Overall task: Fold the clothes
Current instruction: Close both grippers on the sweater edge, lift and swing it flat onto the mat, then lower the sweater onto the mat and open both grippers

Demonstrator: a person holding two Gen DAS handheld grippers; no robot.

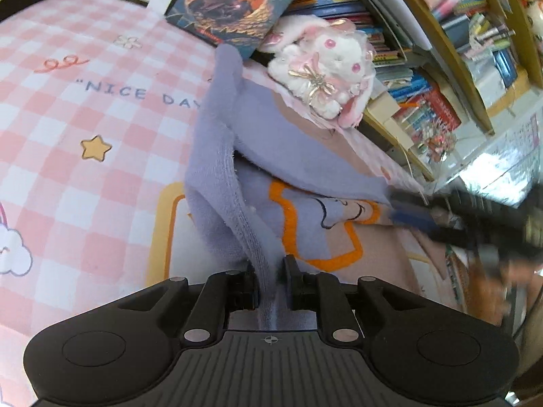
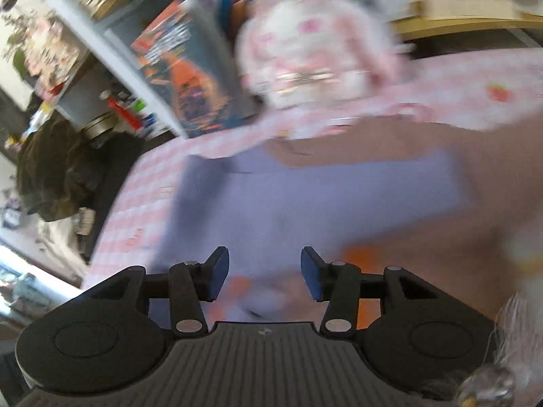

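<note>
Left gripper (image 1: 271, 273): jaws clamped on a raised edge of the garment (image 1: 258, 142), which runs from lower centre toward upper centre over the bed (image 1: 85, 108). Right gripper (image 2: 260, 273): jaws apart, empty, garment directly ahead; view blurred.

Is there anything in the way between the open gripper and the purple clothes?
No, nothing visible. The right hand-held gripper is open right over the purple garment, with only blurry cloth between its fingers. The left hand-held gripper already pinches a fold. The plush bunny sits beyond the garment.
</note>
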